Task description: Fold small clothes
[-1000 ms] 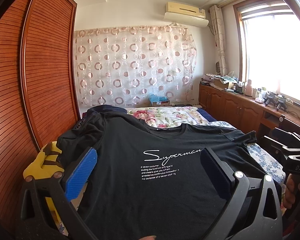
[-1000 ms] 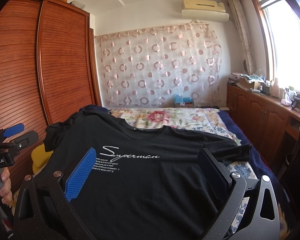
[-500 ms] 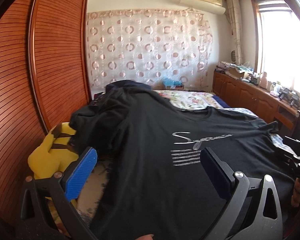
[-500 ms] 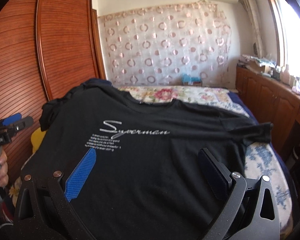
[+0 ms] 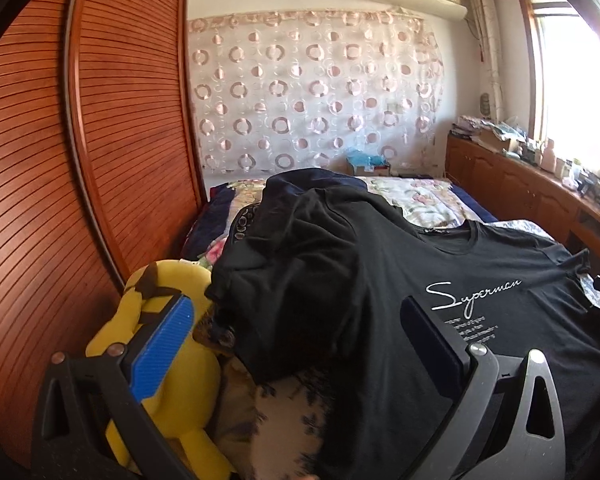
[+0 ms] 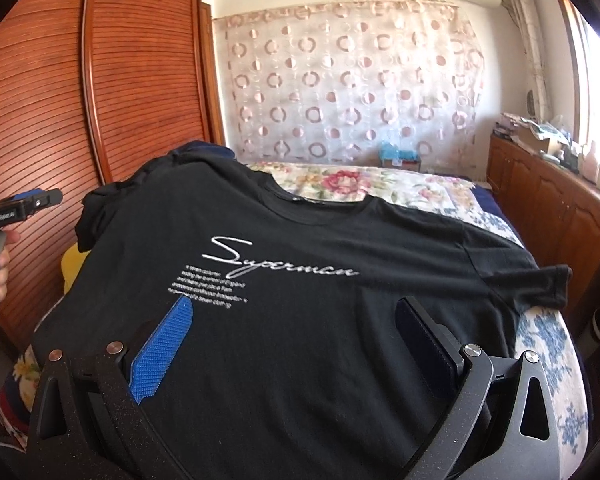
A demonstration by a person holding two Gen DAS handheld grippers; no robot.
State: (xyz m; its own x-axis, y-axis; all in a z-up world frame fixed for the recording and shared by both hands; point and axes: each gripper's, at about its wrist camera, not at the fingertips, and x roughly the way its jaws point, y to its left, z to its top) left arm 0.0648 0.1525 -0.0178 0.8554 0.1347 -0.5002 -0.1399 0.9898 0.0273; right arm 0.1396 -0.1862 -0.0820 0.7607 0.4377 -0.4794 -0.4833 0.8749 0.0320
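Observation:
A black T-shirt with white "Superman" lettering (image 6: 300, 300) lies spread face up on the bed; it also shows in the left wrist view (image 5: 480, 320). Its left sleeve and shoulder drape over a pile of dark clothes (image 5: 312, 216). My left gripper (image 5: 296, 320) is open and empty, hovering over the shirt's left side near the sleeve. My right gripper (image 6: 292, 320) is open and empty, above the shirt's lower front. The left gripper also shows at the left edge of the right wrist view (image 6: 20, 208), held in a hand.
A yellow plush toy (image 5: 172, 320) lies at the bed's left edge beside the wooden wardrobe doors (image 5: 80, 160). A floral bedspread (image 6: 360, 184) covers the bed beyond the shirt. A wooden cabinet (image 6: 560, 216) with clutter runs along the right under the window.
Both grippers swung left and lower toward the bed. The left view now faces the shirt's left sleeve and the plush toy. Both stay open; the shirt has not moved.

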